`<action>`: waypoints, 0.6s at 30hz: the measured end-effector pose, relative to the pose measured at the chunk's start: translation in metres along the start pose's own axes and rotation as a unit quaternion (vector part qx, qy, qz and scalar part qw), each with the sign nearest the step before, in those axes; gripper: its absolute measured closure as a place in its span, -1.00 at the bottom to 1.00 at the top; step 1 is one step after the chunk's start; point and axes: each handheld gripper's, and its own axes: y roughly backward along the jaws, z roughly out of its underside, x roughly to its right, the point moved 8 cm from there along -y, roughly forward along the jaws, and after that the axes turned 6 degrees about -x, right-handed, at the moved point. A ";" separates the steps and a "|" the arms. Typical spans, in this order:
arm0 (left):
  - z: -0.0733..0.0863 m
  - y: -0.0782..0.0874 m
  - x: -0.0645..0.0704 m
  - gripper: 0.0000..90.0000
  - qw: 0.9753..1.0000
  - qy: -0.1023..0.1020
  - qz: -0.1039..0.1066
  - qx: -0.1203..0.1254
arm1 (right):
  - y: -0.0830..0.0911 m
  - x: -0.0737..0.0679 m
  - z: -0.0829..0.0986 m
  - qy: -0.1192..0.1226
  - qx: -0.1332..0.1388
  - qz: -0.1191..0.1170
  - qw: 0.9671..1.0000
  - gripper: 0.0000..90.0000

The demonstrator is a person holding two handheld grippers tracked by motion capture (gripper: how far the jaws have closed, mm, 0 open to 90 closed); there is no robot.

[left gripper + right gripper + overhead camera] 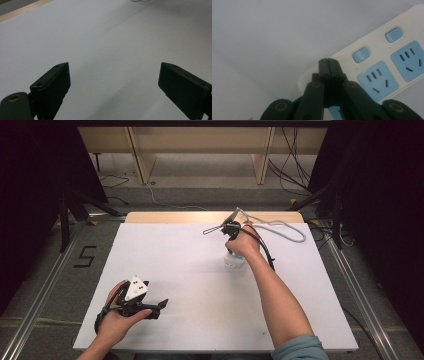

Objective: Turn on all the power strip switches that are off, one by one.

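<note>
The white table (pixel 200 285) fills mid-frame, mostly bare. Right of centre in the high view the power strip (pixel 387 62) lies under the person's right hand, its grey cord (pixel 285 227) looping toward the upper right. The right gripper (pixel 328 61), jaws pressed together, bears on the strip's end, probably to press a switch (pixel 361 54). Lower left, the left gripper (pixel 113 82) idles, jaws wide, holding nothing.

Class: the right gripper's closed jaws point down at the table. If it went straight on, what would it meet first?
Most likely the white power strip: the right gripper has its jaws shut, aimed at the strip's near end beside a blue switch. Whether they already touch is unclear.
</note>
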 end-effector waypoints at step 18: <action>0.000 0.000 -0.001 -0.77 1.000 -0.002 -0.001 0.000 | -0.002 0.000 0.000 -0.002 -0.005 -0.001 1.000 1.00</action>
